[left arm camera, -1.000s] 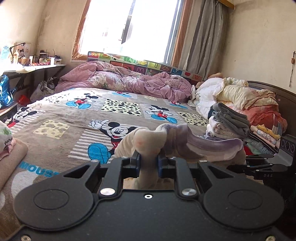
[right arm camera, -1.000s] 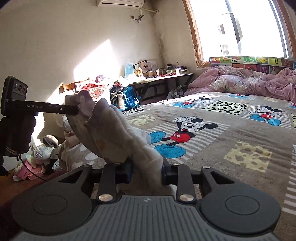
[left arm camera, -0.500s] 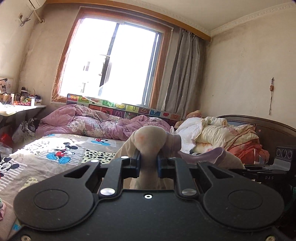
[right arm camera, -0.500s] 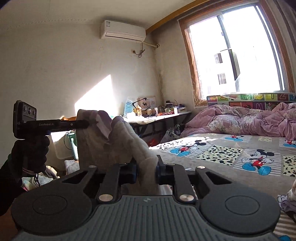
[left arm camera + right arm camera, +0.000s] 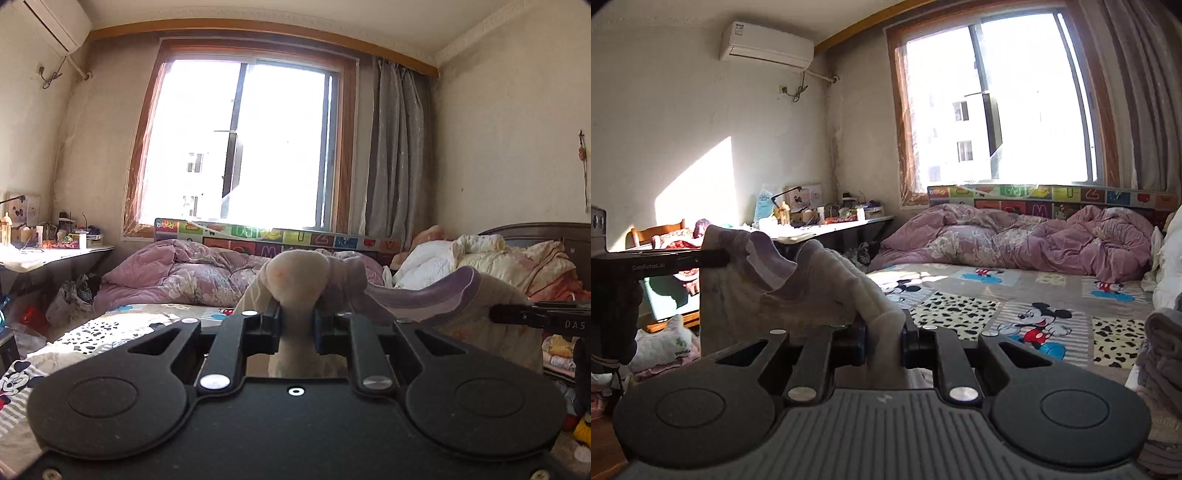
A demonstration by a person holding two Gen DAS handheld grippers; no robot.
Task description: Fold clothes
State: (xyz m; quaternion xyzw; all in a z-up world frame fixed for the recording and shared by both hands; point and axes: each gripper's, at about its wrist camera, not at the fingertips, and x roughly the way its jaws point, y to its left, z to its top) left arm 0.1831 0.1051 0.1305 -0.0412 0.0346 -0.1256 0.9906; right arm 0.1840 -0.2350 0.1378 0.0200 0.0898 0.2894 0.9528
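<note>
The left gripper (image 5: 297, 326) has its jaws clenched on a bunched corner of the cream fleece garment with a lilac neckband (image 5: 436, 295); the cloth bulges up in a rounded knob above the jaws and hangs down between them below. From that pinch the garment runs off to the right, its lilac band curving up and over toward the black tip of the right gripper (image 5: 517, 315), which enters from the right edge and meets the cloth there.

In the right wrist view the same garment (image 5: 820, 284) stretches in the air from the left gripper's black finger (image 5: 683, 260) at far left, where the upper corner is held, across to the right gripper (image 5: 882, 338), whose jaws are clamped tight on a thick fold of cream fleece. The lilac band sags in a dip between the two holds, and the body of the garment hangs below them, clear of the bed.

Behind it, at left, a cluttered white surface (image 5: 831, 229) stands against the wall under a white wall-mounted air conditioner (image 5: 766, 44). To the right lies the bed with a grey cartoon-mouse patchwork sheet (image 5: 1015, 314), a crumpled pink quilt (image 5: 1015, 240) heaped along its far side beneath the bright wooden-framed window (image 5: 993, 103).
</note>
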